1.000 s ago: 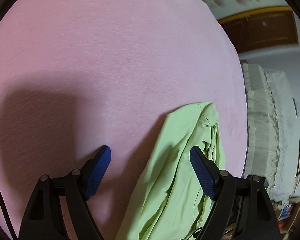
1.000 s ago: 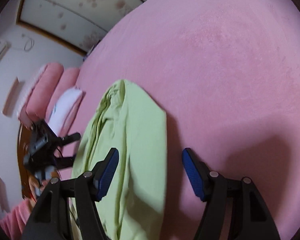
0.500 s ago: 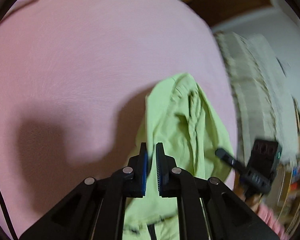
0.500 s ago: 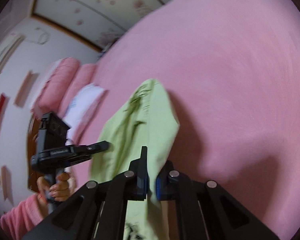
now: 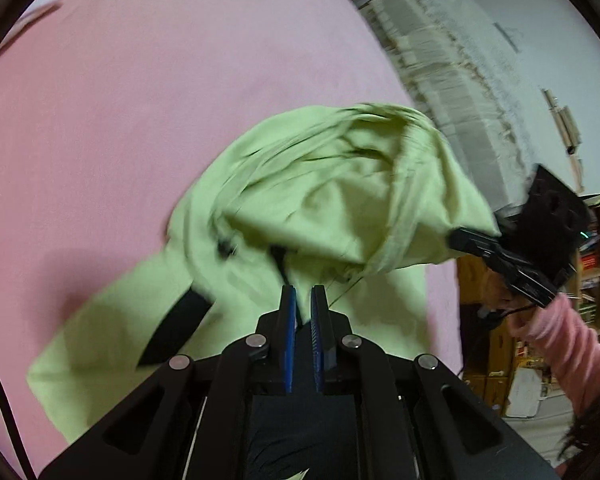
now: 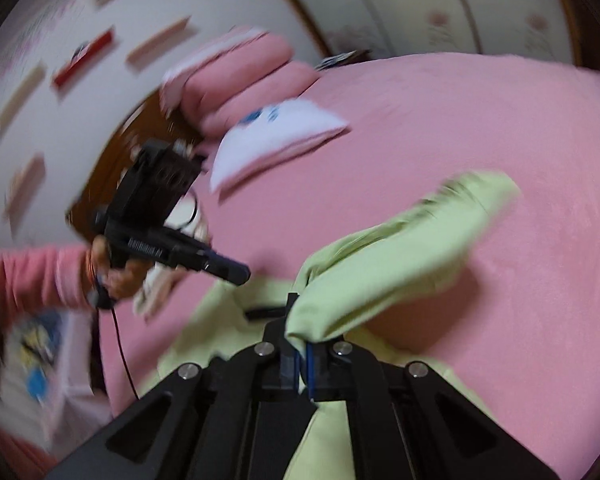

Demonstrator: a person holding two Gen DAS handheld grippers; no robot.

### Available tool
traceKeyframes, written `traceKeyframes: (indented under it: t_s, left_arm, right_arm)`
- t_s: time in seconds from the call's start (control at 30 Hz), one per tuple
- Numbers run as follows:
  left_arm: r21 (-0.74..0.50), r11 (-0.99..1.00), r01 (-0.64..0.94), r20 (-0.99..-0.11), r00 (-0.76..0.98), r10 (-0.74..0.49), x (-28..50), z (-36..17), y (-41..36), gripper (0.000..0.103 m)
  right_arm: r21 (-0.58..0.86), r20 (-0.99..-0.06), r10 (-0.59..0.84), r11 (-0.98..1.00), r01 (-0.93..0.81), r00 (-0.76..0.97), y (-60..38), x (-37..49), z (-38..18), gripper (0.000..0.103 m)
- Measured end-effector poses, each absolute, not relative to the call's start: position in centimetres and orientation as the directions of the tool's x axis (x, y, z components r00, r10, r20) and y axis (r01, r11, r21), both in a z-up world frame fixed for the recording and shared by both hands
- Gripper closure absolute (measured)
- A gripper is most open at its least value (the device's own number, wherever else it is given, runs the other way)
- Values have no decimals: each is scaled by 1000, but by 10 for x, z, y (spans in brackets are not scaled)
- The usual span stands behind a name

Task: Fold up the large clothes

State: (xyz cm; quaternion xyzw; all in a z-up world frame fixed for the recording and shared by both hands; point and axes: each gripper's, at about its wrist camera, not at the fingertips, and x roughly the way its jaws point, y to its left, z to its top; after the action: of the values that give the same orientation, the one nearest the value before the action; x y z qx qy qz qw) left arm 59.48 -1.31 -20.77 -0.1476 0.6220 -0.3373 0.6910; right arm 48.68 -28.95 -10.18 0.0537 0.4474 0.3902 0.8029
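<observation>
Your left gripper (image 5: 303, 300) has its blue pads closed on a fold of the light green garment (image 5: 320, 184), which bunches above the pink bed cover (image 5: 120, 100). At three o'clock your right gripper (image 5: 466, 238) pinches the garment's other edge, your pink sleeve (image 5: 568, 344) behind it.

A: What is the green garment (image 5: 332, 184) made of?

B: Thin matt woven cloth, creased, with stitched seams. The pink bed cover (image 5: 120, 120) under it is a softer cloth with a fine napped, slightly rough face.

A: And the left gripper (image 5: 302, 300)?

B: Matt black hard plastic arms, bright metal rivet heads, blue pads (image 5: 288, 328) with a ribbed grip. The right gripper (image 6: 300, 354) looks the same.

A: Anything else?

B: The sleeve (image 5: 568, 344) is fuzzy pink fleece. The pillow (image 6: 276, 136) has smooth white cloth. The headboard (image 6: 112, 176) looks like dark glossy wood, though blurred.
</observation>
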Motion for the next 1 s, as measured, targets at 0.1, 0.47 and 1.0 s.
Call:
traceKeyframes:
  t_s: [0.1, 0.47, 1.0]
  left_arm:
    - [-626, 748, 220, -766, 3, -642, 580, -225, -4, 98]
    - [-559, 807, 188, -816, 51, -576, 572, -225, -26, 40]
    - [-515, 835, 192, -845, 50, -533, 580, -212, -49, 39]
  right_arm:
    - [300, -739, 611, 676, -673, 285, -266, 454, -107, 102]
    - [160, -852, 448, 715, -681, 270, -228, 399, -153, 85]
    - [712, -661, 624, 697, 86, 417, -376, 438, -192, 29]
